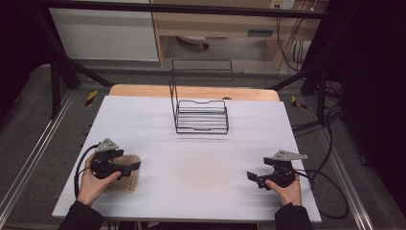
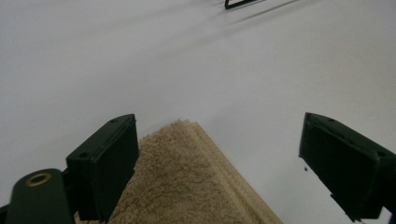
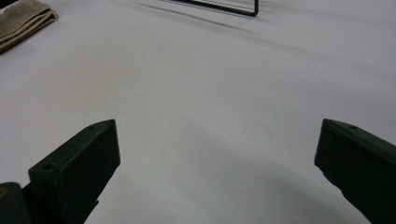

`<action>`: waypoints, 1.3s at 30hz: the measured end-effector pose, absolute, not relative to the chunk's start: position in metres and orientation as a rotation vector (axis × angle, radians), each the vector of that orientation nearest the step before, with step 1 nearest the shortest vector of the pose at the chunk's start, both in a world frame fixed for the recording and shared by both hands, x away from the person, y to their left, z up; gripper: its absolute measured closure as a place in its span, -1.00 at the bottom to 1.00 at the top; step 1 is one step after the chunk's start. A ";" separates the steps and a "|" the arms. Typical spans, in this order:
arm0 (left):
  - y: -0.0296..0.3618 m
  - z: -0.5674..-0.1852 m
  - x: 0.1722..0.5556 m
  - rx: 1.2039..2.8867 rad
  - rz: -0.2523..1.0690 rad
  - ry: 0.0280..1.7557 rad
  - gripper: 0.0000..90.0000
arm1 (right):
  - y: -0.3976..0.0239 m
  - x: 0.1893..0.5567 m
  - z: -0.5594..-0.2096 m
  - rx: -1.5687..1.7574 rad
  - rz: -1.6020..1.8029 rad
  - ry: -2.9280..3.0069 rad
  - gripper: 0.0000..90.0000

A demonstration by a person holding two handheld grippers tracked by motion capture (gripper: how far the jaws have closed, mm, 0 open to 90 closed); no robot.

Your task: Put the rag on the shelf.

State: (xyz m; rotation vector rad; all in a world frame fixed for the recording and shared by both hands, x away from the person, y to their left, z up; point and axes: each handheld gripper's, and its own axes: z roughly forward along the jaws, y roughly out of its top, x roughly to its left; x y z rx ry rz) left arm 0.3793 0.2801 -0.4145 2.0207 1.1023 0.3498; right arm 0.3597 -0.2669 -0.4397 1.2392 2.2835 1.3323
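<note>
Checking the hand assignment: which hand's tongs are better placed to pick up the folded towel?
Left. The left tongs hover open over the folded beige towel, a corner between the jaws. The right tongs sit open across the white table, far away.

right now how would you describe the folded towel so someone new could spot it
Start at the white table and go to its near left corner, where the left gripper hovers with open jaws. The folded beige towel lies flat there, partly under that gripper. It is the soft, fuzzy tan thing, unlike the black wire rack at the far middle.
</note>
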 end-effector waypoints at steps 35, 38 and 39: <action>0.260 -0.440 0.411 2.200 0.426 1.179 0.42 | -0.266 0.360 -0.440 1.244 1.325 2.288 -0.98; 0.259 -0.440 0.412 2.209 0.433 1.182 0.48 | -0.266 0.360 -0.441 1.242 1.321 2.291 -0.98; 0.258 -0.440 0.412 2.211 0.438 1.182 0.51 | -0.266 0.360 -0.441 1.242 1.321 2.291 -0.98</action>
